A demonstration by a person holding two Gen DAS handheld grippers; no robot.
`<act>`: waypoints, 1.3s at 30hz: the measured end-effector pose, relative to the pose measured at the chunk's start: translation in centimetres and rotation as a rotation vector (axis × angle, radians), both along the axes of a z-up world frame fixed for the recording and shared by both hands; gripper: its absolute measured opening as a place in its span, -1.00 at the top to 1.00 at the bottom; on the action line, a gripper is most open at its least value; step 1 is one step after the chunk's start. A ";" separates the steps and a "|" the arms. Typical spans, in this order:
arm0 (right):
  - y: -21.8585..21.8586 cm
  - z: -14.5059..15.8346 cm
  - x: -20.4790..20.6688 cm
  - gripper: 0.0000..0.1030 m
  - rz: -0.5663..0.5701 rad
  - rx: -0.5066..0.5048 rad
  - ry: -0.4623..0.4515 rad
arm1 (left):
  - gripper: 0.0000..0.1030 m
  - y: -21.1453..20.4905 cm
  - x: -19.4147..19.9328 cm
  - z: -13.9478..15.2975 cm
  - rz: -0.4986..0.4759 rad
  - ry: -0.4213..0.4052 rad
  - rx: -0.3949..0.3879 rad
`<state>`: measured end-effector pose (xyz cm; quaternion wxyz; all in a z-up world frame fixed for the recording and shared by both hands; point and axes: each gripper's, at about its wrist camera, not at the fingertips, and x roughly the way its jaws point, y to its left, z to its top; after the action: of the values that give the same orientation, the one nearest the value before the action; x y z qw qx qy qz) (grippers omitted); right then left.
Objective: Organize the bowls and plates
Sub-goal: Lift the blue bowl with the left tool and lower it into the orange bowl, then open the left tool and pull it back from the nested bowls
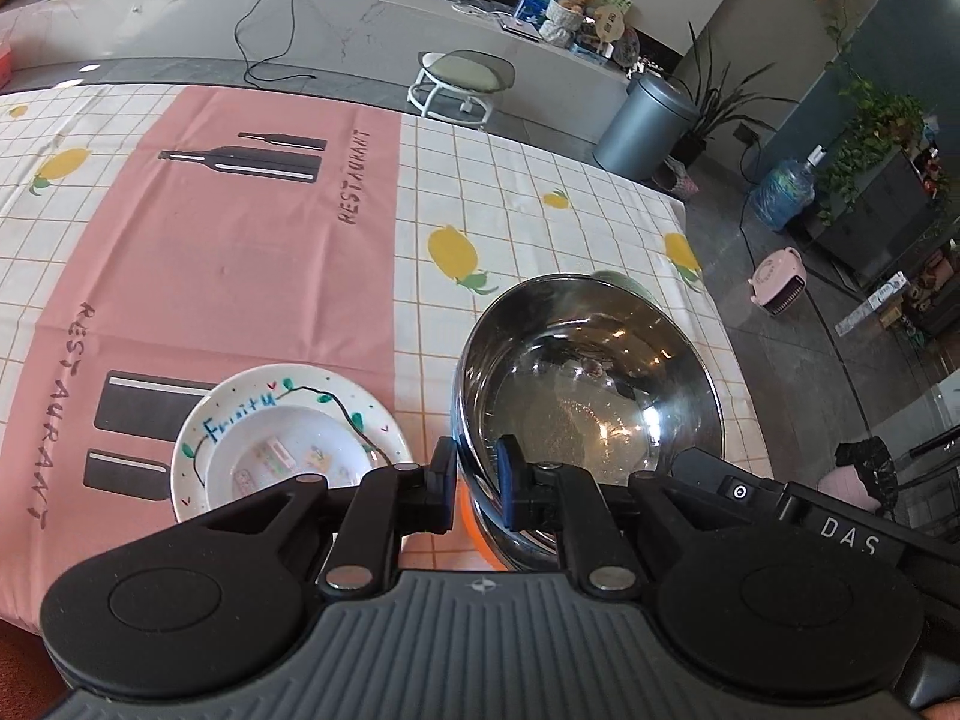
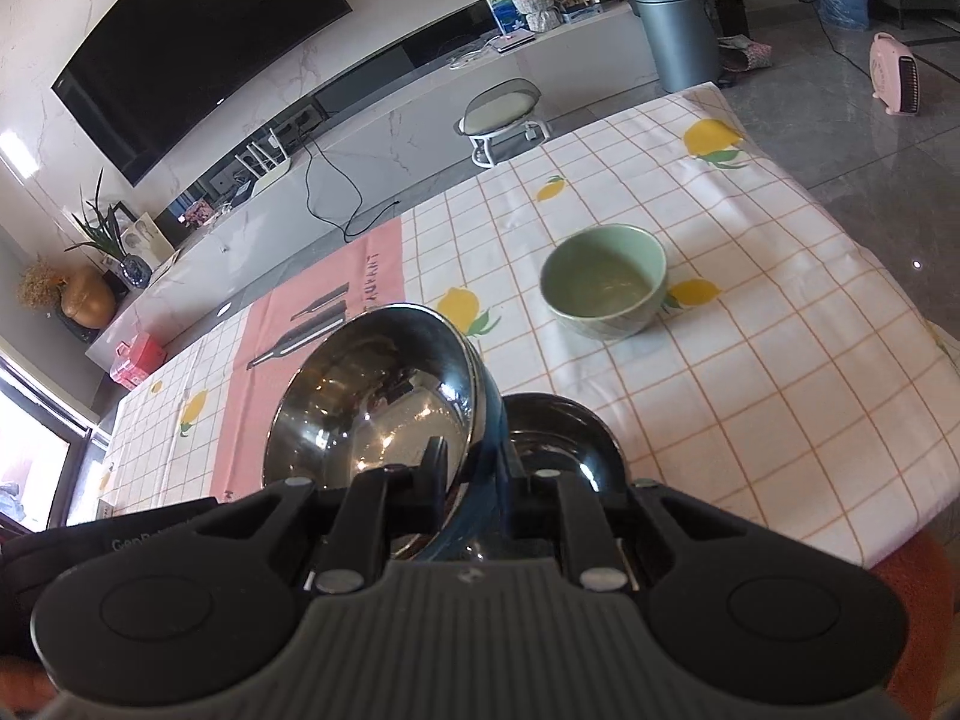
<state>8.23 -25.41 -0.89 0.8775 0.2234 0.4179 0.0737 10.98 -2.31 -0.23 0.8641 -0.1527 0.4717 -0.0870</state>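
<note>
Steel bowl (image 1: pixel 591 384) tipped, up off tablecloth (image 1: pixel 510 198), rim pinched by both grippers: left gripper (image 1: pixel 477 480), right gripper (image 2: pixel 474 480). Shiny rim could slip, or two pulls could twist it (clang!). Black bowl (image 2: pixel 564 438) just beside; green bowl (image 2: pixel 606 282) farther off; Fruity plate (image 1: pixel 288 432) near.

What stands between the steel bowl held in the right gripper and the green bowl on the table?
Nothing visible: only tablecloth lies between the steel bowl and the green bowl. A darker metal bowl sits close below the right gripper, beside that path.
</note>
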 end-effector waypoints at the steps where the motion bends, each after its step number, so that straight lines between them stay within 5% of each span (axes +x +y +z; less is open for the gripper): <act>1: -0.5 -0.1 -0.3 0.71 -0.009 0.000 0.005 | 0.70 -0.3 -0.3 -0.2 -0.010 0.000 0.000; 19: -2.7 -2.6 -1.6 0.75 -0.091 -0.023 0.057 | 0.66 -2.9 -0.9 -3.2 -0.050 0.051 0.006; 39: -2.3 -4.2 -1.2 0.76 -0.079 -0.038 0.078 | 0.60 -4.0 -1.3 -3.2 -0.082 0.017 0.097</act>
<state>7.01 -27.69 -5.14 0.8667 0.2260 0.4441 0.0222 9.73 -6.34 -3.43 0.8622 -0.0917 0.4885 -0.0982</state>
